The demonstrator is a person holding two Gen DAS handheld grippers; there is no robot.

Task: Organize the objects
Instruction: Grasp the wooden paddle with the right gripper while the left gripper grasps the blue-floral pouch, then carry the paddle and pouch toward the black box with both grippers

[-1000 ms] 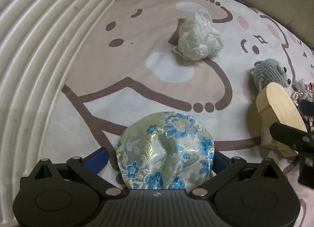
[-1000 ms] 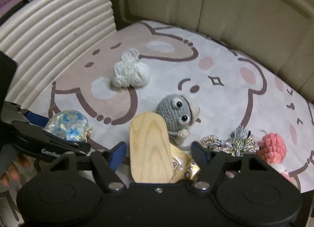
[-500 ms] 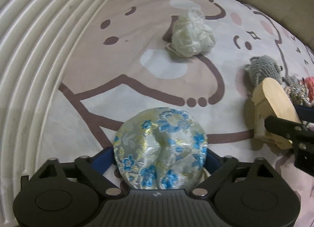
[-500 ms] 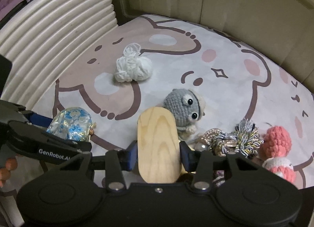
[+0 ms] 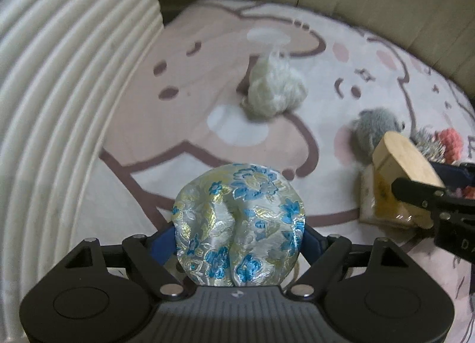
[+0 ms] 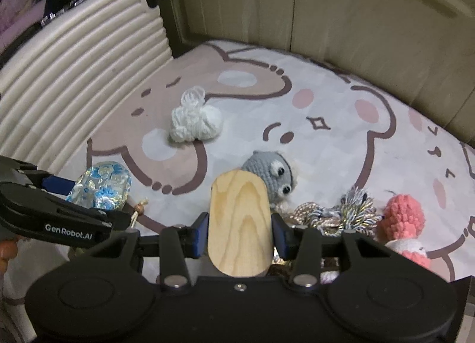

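My left gripper (image 5: 239, 237) is shut on a silver brocade pouch with blue flowers (image 5: 239, 221), held above the bed sheet; the pouch also shows in the right wrist view (image 6: 101, 184). My right gripper (image 6: 240, 228) is shut on an oval wooden block (image 6: 239, 224), which shows at the right of the left wrist view (image 5: 403, 173). On the sheet lie a white yarn ball (image 6: 194, 120), a grey crochet toy (image 6: 271, 172), a tassel cord bundle (image 6: 341, 212) and a pink crochet toy (image 6: 400, 216).
A ribbed cream headboard (image 5: 59, 90) rises along the left. Beige padded wall panels (image 6: 326, 16) close the far side. The cartoon-print sheet (image 6: 326, 141) spreads between the objects.
My right gripper closed on the wooden block and lifted it. My left gripper rose with the pouch, and both views tilted up toward the far wall.
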